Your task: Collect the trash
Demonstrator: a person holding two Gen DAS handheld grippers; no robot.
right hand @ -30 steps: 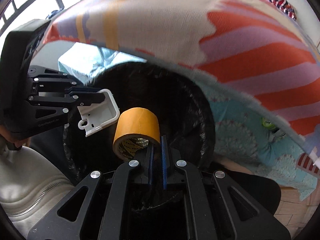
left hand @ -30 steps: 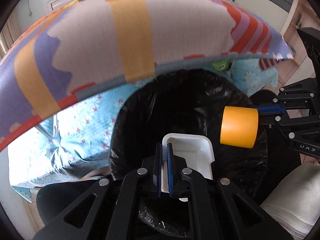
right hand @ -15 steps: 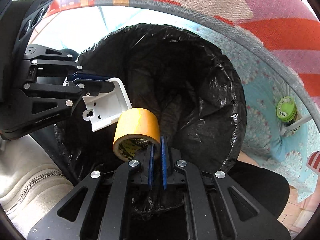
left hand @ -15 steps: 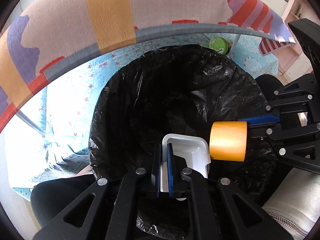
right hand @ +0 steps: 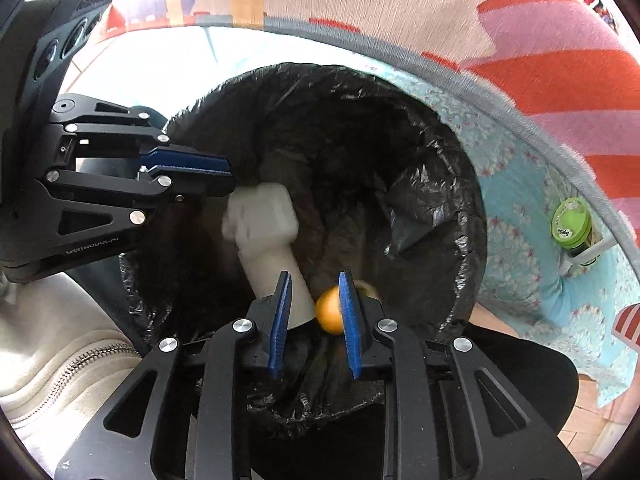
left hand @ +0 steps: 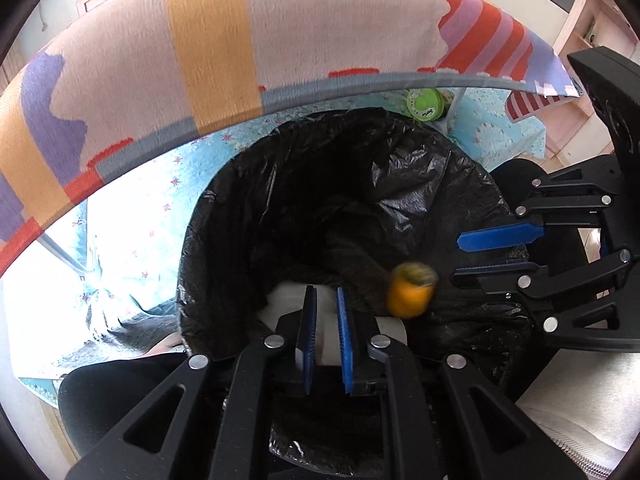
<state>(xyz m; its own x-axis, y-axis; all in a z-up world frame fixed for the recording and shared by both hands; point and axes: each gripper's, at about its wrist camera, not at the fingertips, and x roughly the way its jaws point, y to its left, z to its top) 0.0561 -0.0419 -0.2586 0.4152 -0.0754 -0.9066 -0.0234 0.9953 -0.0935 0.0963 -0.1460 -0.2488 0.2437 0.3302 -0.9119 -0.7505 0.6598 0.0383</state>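
Beneath a striped cloth (left hand: pixel 240 60), both the left gripper (left hand: pixel 326 336) and right gripper (right hand: pixel 314 324) gape released, the white container (right hand: pixel 262 216) and orange tape roll (left hand: pixel 410 294) blurred inside the black bin bag (left hand: pixel 420 184), disposal apparently done.

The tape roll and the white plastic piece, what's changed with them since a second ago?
Both tongs opened and let go. The orange tape roll left the right tongs and the white plastic piece left the left tongs; both are blurred, falling into the black trash bag. The green-lidded jar stayed put.
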